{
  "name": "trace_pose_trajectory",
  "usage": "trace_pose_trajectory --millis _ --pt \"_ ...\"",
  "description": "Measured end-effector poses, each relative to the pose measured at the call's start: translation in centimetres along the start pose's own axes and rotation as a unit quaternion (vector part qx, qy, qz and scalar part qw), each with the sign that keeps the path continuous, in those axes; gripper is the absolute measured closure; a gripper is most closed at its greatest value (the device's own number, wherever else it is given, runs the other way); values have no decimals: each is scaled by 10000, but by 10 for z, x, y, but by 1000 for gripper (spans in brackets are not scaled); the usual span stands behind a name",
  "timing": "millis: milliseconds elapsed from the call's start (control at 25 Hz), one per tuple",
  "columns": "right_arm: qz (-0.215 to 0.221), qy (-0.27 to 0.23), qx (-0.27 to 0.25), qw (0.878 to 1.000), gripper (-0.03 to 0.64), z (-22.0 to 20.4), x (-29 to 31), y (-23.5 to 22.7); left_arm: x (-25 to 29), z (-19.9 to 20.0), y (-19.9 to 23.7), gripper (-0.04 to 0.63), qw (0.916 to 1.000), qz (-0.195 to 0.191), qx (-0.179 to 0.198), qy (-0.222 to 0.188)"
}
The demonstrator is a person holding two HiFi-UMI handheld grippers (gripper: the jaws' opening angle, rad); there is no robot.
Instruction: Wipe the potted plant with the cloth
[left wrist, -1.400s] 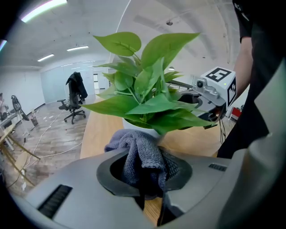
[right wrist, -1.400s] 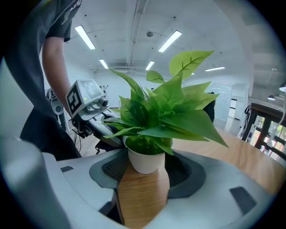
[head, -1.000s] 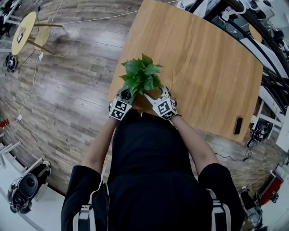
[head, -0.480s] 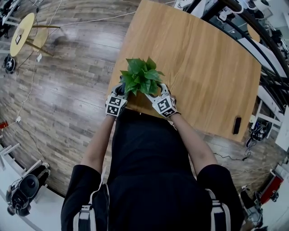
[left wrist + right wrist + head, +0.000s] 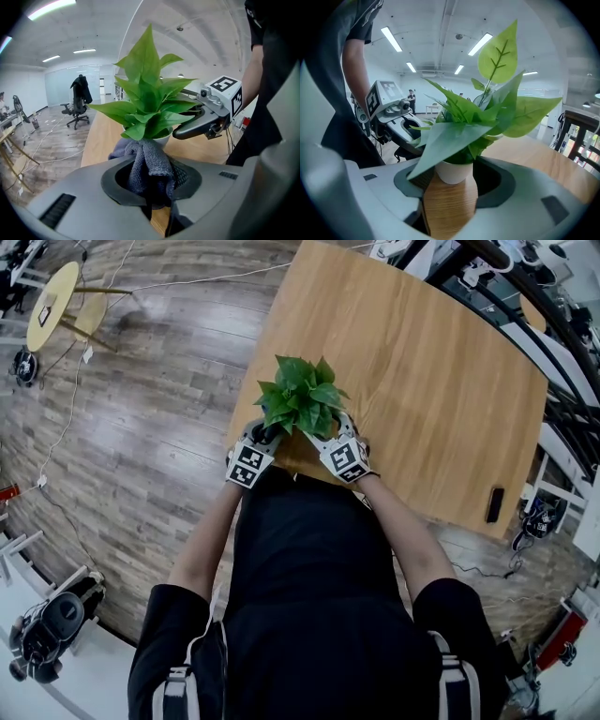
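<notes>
Here, a wood-plank floor (image 5: 131, 427) surrounds a light wooden tabletop (image 5: 422, 371). A person (image 5: 309, 596) in a dark short-sleeved top stands at the tabletop's near edge with both forearms extended, one tool in each hand.

The potted plant (image 5: 300, 399) stands upright close to the tabletop's near left corner, just inside the near edge. It has broad green leaves above a small white pot (image 5: 452, 171). The two tools flank it from the near edge.

The left tool (image 5: 152, 197) is on the plant's left side. Its jaws are closed on a bunched grey cloth (image 5: 147, 161). The cloth rises out of the jaw opening and meets the underside of the lowest leaves at the pot rim.

The right tool (image 5: 450, 197) is on the plant's right side. Its jaws stand wide apart, with bare tabletop showing between them. The white pot sits at the mouth of the opening. Contact between jaws and pot cannot be confirmed. Leaves overhang the jaws.

A small dark flat object (image 5: 494, 504) lies near the tabletop's near right corner, well apart from the plant.
</notes>
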State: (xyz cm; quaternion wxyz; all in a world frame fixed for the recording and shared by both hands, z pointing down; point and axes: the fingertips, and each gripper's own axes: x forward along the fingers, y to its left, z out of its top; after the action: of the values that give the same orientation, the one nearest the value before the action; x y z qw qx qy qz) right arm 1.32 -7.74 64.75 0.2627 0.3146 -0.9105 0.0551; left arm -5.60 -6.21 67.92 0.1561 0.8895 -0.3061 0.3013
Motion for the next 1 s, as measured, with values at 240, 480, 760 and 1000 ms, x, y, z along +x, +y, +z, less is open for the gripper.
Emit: trace_pose_trajectory --millis 240,480,760,1000 --pt "74 53 -164 9998 376 -1 -3 3 2 -3 -1 480 9999 1 -106 9" --pt "495 35 -117 9987 376 -4 -10 24 1 -5 22 480 9982 258 -530 -76" --pt "241 243 -227 9992 374 -6 -4 -7 9 -6 32 480 9977 272 -622 -1" --pt "266 180 -223 9992 376 -1 0 -2 12 -1 23 480 9986 133 -505 65"
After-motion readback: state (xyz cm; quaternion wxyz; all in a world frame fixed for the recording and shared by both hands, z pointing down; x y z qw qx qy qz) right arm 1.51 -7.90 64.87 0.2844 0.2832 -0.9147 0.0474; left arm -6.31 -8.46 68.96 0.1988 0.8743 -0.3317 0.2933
